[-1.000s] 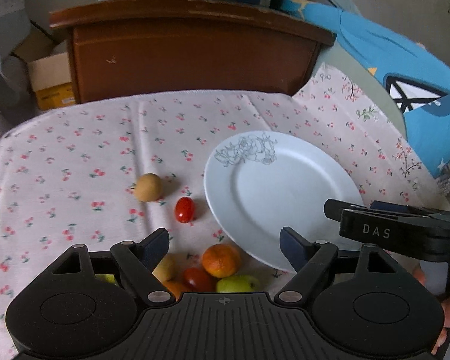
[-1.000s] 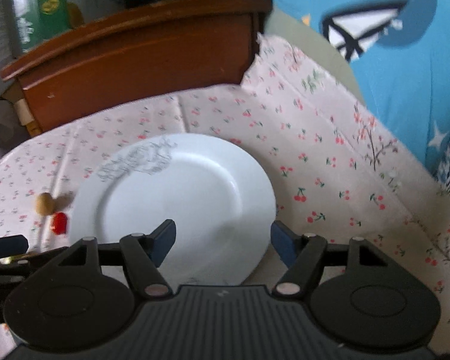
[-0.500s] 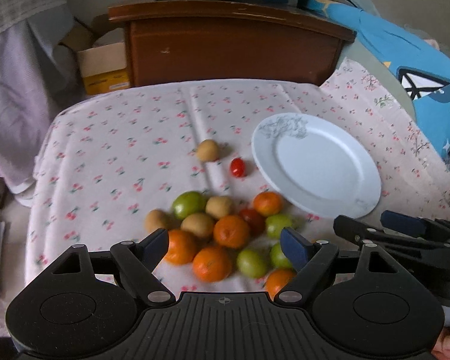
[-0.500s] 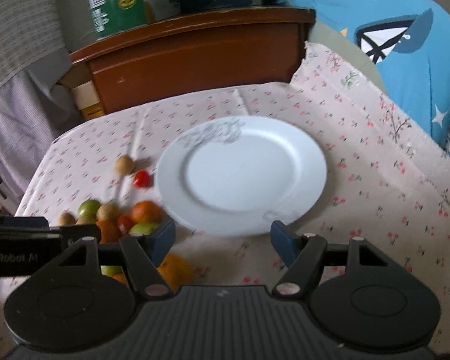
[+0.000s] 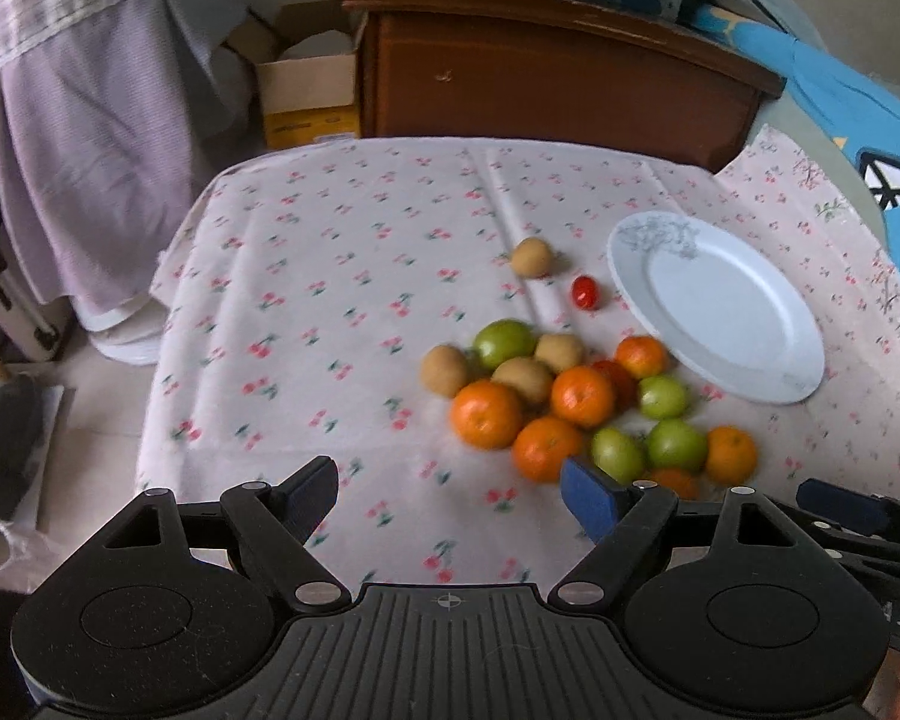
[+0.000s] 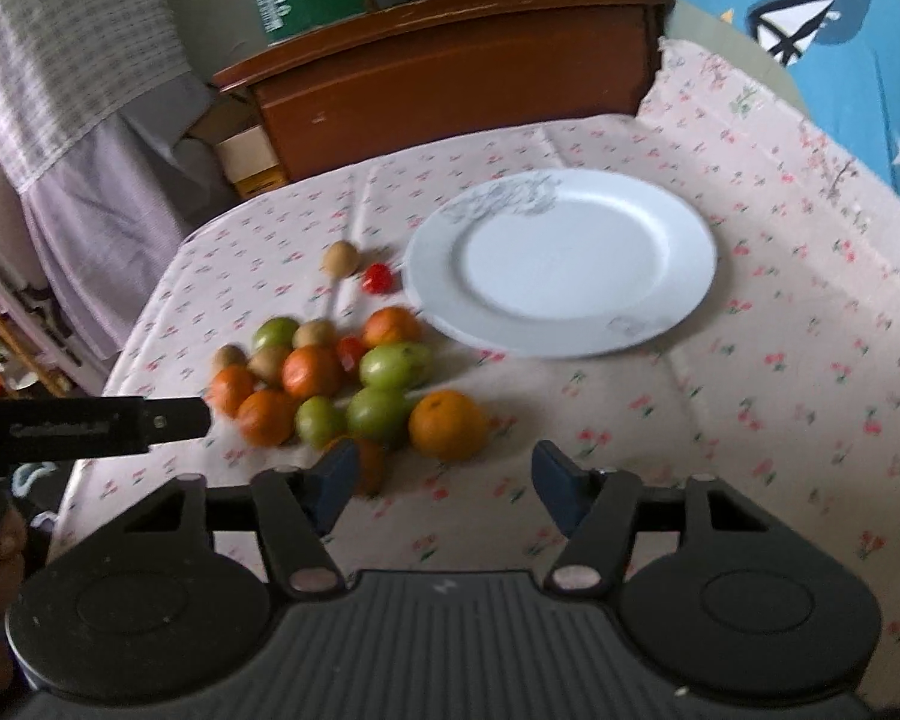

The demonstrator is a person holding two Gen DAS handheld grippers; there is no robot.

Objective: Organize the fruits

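Your right gripper jaws are closing in with nothing between them, the nearest orange lying just ahead; your left gripper jaws are standing wide beside the fruit pile.

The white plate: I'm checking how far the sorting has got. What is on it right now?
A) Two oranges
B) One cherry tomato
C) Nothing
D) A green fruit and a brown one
C: the white plate is bare in both views, while the pile of fruit lies on the tablecloth beside it, and a brown fruit and a cherry tomato lie apart near its rim.
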